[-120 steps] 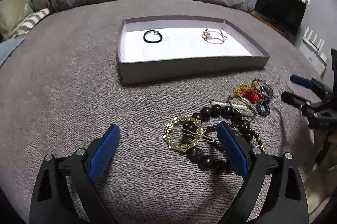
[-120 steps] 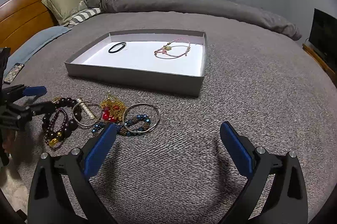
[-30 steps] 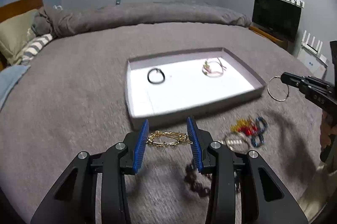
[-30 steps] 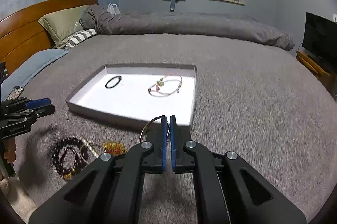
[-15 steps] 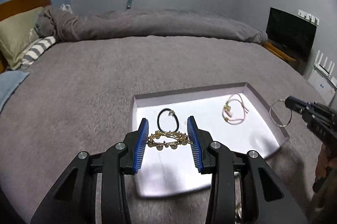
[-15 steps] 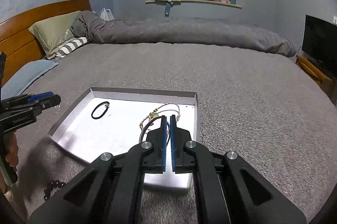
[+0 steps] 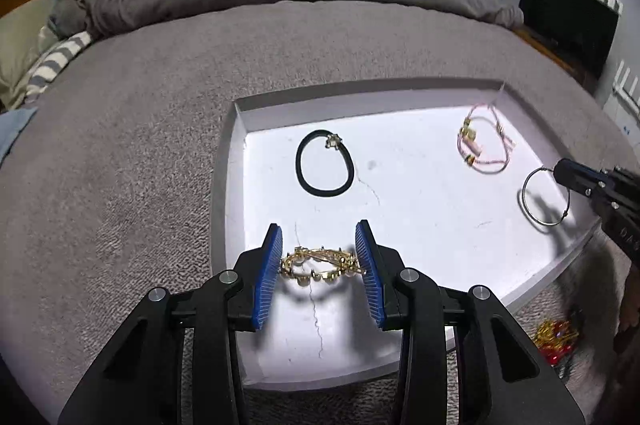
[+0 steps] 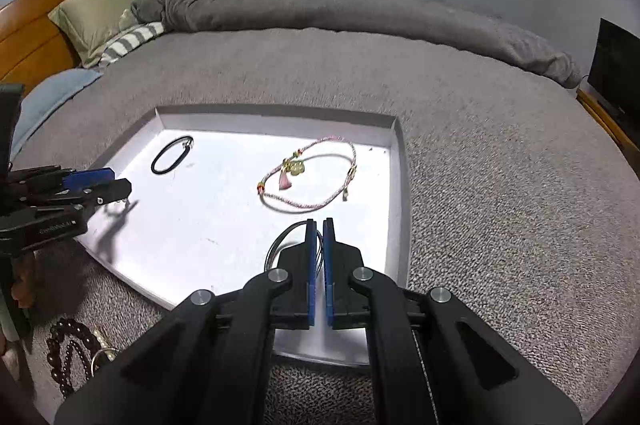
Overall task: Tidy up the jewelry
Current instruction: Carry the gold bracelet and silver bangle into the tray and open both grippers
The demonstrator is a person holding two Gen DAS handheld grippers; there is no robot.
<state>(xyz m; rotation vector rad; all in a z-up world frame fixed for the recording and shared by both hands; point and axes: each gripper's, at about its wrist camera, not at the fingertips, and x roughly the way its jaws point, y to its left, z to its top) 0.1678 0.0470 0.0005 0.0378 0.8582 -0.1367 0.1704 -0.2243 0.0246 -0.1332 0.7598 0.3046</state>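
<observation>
My left gripper [image 7: 319, 252] is shut on a gold ornamental ring clip [image 7: 320, 264] and holds it just above the near left part of the white tray [image 7: 400, 209]. My right gripper [image 8: 319, 225] is shut on a thin silver bangle [image 8: 280, 245], over the tray's near right corner; the bangle also shows in the left wrist view [image 7: 542, 197]. In the tray lie a black hair tie [image 7: 325, 165] and a pink cord bracelet [image 7: 484, 145].
The tray sits on a grey bed cover [image 8: 500, 185]. Dark wooden bead bracelets [image 8: 66, 349] and a red and gold piece [image 7: 556, 339] lie on the cover in front of the tray. Pillows [image 8: 100, 17] and a rolled duvet lie at the back.
Both grippers have moved forward and down over the tray, each still holding its piece. The tray now fills more of both views.
</observation>
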